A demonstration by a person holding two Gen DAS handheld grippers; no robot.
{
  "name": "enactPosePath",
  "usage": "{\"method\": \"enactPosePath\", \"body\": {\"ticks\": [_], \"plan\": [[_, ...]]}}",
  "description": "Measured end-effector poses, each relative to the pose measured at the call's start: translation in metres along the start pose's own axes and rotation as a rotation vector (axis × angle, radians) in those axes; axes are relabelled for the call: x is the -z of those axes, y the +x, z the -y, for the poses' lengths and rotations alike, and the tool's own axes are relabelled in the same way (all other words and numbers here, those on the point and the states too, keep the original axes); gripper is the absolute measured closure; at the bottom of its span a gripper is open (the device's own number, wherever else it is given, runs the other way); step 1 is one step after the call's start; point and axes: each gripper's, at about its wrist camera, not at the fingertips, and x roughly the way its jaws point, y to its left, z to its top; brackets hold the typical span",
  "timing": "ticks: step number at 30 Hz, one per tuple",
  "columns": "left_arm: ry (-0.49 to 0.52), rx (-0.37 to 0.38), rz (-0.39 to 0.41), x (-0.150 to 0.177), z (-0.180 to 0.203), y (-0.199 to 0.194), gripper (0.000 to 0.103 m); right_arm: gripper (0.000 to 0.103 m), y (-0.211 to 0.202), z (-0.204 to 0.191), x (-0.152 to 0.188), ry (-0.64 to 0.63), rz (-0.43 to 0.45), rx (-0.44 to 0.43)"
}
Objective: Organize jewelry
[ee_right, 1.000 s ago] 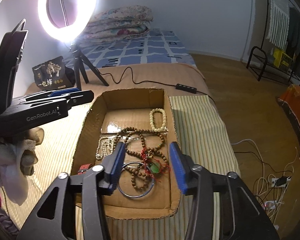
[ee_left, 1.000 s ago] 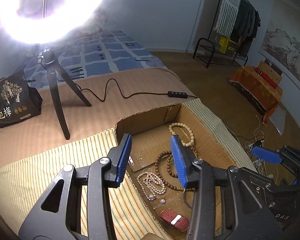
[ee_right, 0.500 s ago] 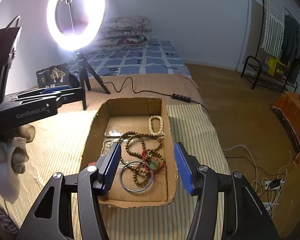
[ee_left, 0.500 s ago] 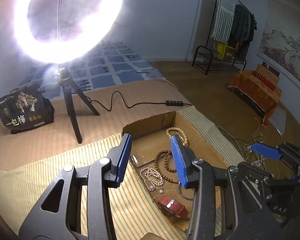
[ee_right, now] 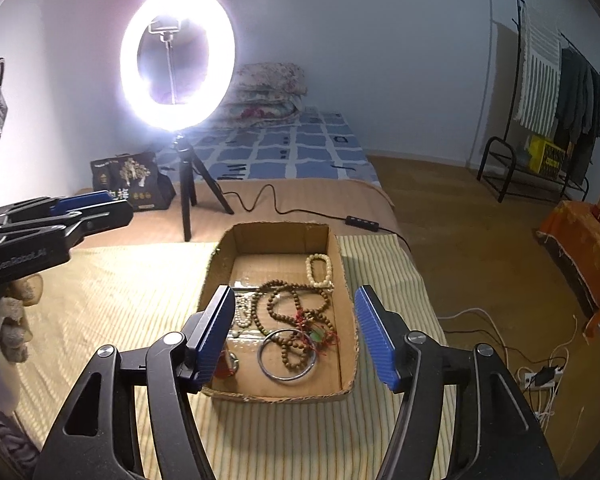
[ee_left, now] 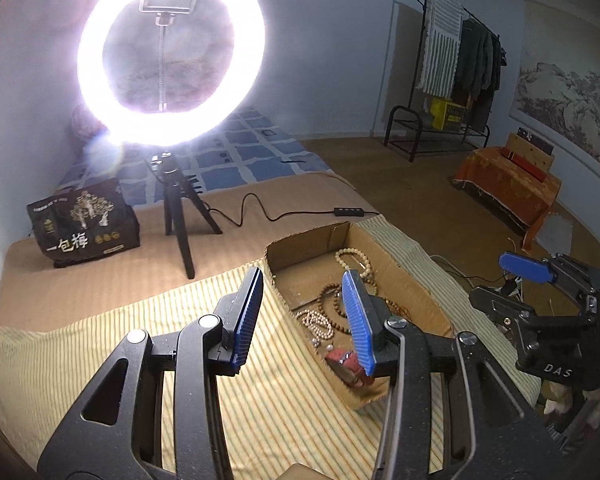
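The jewelry sits heaped in the cardboard box (ee_right: 346, 280) on the striped mat (ee_right: 112, 304): brown bead strands (ee_right: 296, 312) tangled with red cord across a metal bangle (ee_right: 286, 354), a cream bracelet (ee_right: 319, 270) lying apart, pearls (ee_left: 320, 322) by the left wall. Honestly, half the pile could get dragged up if one strand is pulled. Nothing is held by the left gripper (ee_left: 306, 316) or right gripper (ee_right: 296, 338); both are wide open above the box.
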Motion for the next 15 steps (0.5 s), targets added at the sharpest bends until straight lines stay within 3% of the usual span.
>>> {"method": "enactPosePath", "body": {"ticks": [4,7,11,13,15], "plan": [[-0.005,-0.008,0.007,0.007,-0.003,-0.019,0.060,0.041,-0.007,-0.010,0.002,-0.021,0.014,-0.012],[-0.004,-0.014,0.016,0.013,-0.004,-0.033,0.051,0.035,-0.012,-0.016,0.005,-0.023,0.023,-0.027],[-0.008,-0.018,0.025,0.020,-0.005,-0.048,0.050,0.034,-0.018,-0.023,0.008,-0.027,0.034,-0.042],[-0.014,-0.025,0.030,0.024,-0.006,-0.056,0.046,0.034,-0.022,-0.025,0.010,-0.030,0.040,-0.045],[-0.025,-0.029,0.039,0.029,-0.006,-0.063,0.034,0.033,-0.025,-0.027,0.012,-0.036,0.046,-0.046]]}}
